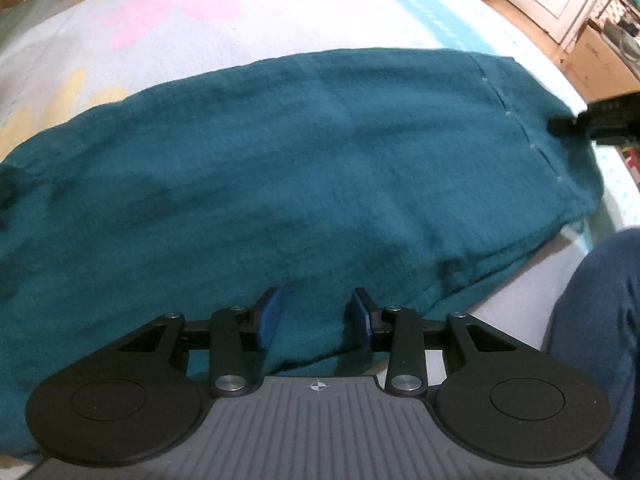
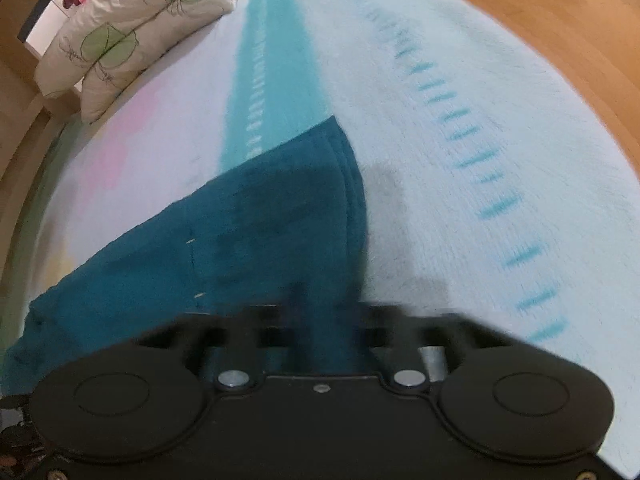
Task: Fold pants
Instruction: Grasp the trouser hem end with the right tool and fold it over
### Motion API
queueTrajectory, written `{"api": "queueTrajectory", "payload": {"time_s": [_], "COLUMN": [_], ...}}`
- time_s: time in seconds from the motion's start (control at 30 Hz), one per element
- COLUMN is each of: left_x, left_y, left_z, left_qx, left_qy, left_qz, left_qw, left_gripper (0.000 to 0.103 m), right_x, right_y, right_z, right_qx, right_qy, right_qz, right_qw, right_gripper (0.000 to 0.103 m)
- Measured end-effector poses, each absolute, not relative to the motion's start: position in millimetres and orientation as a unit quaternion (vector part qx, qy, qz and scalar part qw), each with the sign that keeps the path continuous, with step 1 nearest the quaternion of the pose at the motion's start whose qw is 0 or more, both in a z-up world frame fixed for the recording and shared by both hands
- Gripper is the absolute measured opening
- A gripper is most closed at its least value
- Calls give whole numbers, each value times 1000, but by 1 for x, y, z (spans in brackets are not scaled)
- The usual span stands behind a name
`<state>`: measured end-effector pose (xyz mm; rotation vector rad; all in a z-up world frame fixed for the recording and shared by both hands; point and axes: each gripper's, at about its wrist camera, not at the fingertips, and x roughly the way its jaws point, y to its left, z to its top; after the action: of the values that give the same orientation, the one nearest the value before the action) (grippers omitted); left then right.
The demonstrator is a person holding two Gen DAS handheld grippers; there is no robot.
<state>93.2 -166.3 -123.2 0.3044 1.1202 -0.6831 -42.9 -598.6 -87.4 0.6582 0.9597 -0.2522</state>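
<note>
The teal pants (image 1: 300,160) lie flat and lengthwise across the bed, with a stitched hem band at the right end. My left gripper (image 1: 316,320) is open, its blue pads (image 1: 268,320) just above the pants' near edge, holding nothing. My right gripper shows in the left wrist view (image 1: 560,125) at the hem end, its tip on or just over the cloth. In the right wrist view the pants (image 2: 260,232) run off to the left, and my right gripper (image 2: 316,316) is blurred by motion over the hem; its jaws cannot be made out.
The bed cover (image 1: 240,20) is pale with pink, yellow and turquoise patterns. A leaf-print pillow (image 2: 132,28) lies at the head of the bed. Wooden floor (image 2: 560,20) lies beyond the bed edge. My blue-clad leg (image 1: 600,320) is at the right. Boxes and furniture (image 1: 600,52) stand beyond.
</note>
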Motion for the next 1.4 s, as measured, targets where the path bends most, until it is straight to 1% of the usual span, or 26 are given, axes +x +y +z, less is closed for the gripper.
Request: {"api": "queueTrajectory", "payload": {"time_s": [0.03, 0.1, 0.27, 0.4, 0.53, 0.67, 0.73, 0.83, 1.0, 1.17, 1.3, 1.4], "left_x": [96, 103, 132, 151, 134, 107, 92, 82, 86, 99, 107, 108], "left_y": [-168, -172, -202, -229, -243, -235, -226, -221, -183, -118, -57, -16], "left_z": [-119, -110, -101, -105, -113, -134, -136, -134, -121, -105, -106, -110], "left_qx": [136, 133, 138, 114, 128, 138, 136, 136, 98, 77, 59, 43], "left_qy": [516, 503, 488, 506, 511, 531, 511, 513, 513, 499, 501, 507], "left_qz": [-318, -320, -315, -321, -352, -352, -354, -364, -346, -283, -221, -180], "left_qw": [784, 791, 802, 792, 773, 759, 772, 766, 779, 815, 835, 842], "left_gripper": [37, 37, 37, 37, 37, 37, 37, 37, 37, 37, 37, 37], "right_x": [-43, -40, -33, -24, -16, -8, -3, 3, 18, 43, 73, 100], "right_y": [-598, -591, -579, -570, -565, -554, -549, -536, -499, -433, -368, -319], "right_z": [-88, -82, -56, -32, -17, -7, -3, 4, 29, 47, 38, 12], "right_qx": [320, 303, 295, 283, 276, 267, 267, 260, 253, 245, 254, 263], "right_qy": [449, 449, 429, 424, 421, 420, 420, 422, 415, 407, 409, 423], "right_qz": [-118, -124, -118, -106, -102, -100, -97, -92, -62, 0, 65, 103], "right_qw": [826, 831, 845, 854, 858, 861, 862, 864, 872, 880, 874, 861], "right_gripper": [17, 16, 16, 16, 16, 16, 16, 16, 16, 16, 16, 16]}}
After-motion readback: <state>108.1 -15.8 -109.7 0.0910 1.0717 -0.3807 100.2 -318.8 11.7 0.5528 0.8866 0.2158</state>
